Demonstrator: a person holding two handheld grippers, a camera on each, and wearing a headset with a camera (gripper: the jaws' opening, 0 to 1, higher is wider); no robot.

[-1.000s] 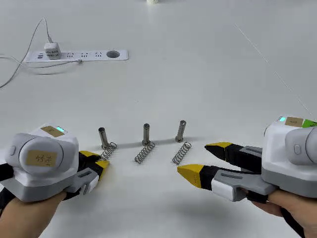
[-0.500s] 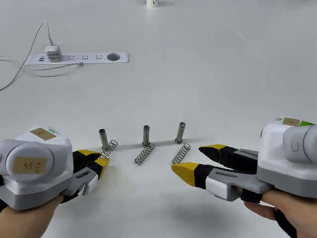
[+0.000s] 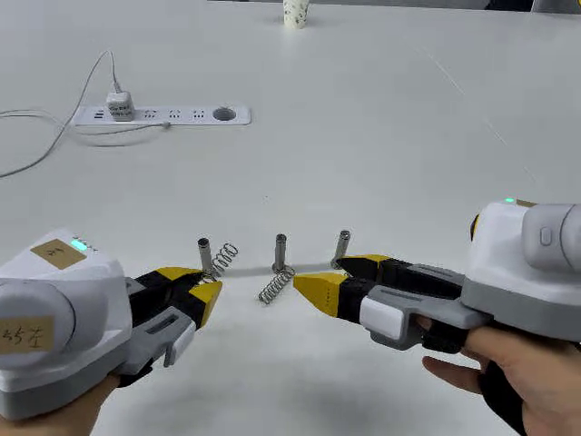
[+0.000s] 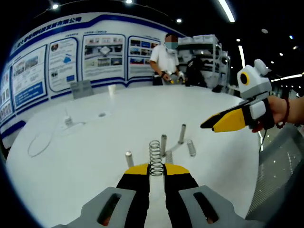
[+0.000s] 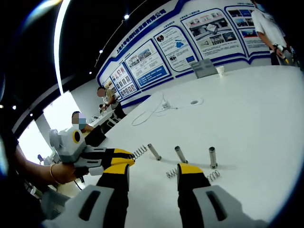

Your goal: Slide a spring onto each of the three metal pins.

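**Head view.** The left gripper (image 3: 201, 289) is pinching the held spring (image 3: 221, 260) between its yellow tips. The spring is sticking out beyond them, just beside the first pin (image 3: 204, 252); I cannot tell whether they touch. The right gripper (image 3: 338, 277) is holding its jaws spread, tips pointing toward the left gripper. The middle pin (image 3: 280, 250) is standing between the two grippers, with a loose spring (image 3: 276, 284) lying just off the right gripper's nearer tip. The third pin (image 3: 342, 245) is rising just behind its farther jaw. Far beyond both grippers a power strip (image 3: 163, 115) and a paper cup (image 3: 295, 13) are sitting on the table (image 3: 381, 136).

**Left gripper view.** The jaws are clamping the held spring (image 4: 155, 156), which is standing upright between the tips. The first pin (image 4: 129, 159) is standing just ahead to their left and the middle pin (image 4: 163, 145) right behind the spring. The third pin (image 4: 182, 134) is standing farther ahead to the right, with a second loose spring (image 4: 191, 147) lying beside it. The right gripper (image 4: 223, 122) is reaching in from the right.

**Right gripper view.** The jaws are gaping wide. The left gripper (image 5: 124, 159) is reaching in from the left, its spring (image 5: 139, 152) pointing at the first pin (image 5: 153, 152). The loose spring (image 5: 172, 173) is lying just inside the right-hand tip, and the second loose spring (image 5: 213, 176) just outside it.
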